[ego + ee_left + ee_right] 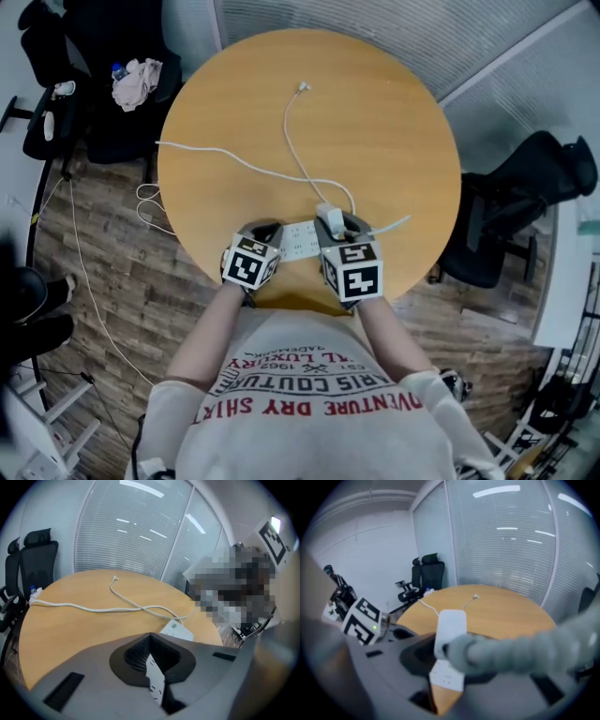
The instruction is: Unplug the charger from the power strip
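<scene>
The left gripper (270, 234) clamps the power strip (298, 242) at its nine o'clock end, anchoring it. The right gripper (342, 230), with half-spread jaws, pinches the charger (451, 623) at three o'clock, apparently to pull it free.

Near edge of table (394, 122): power strip (298, 240) lying crosswise, left gripper (265, 232) at its left end, right gripper (339, 225) at its right. Charger (328, 217) sitting between right gripper's jaws, over power strip's right end. Cable (292, 141) running from charger toward far side. Cord (216, 155) trailing off left edge. Chairs (525, 206) standing left and right of table.
</scene>
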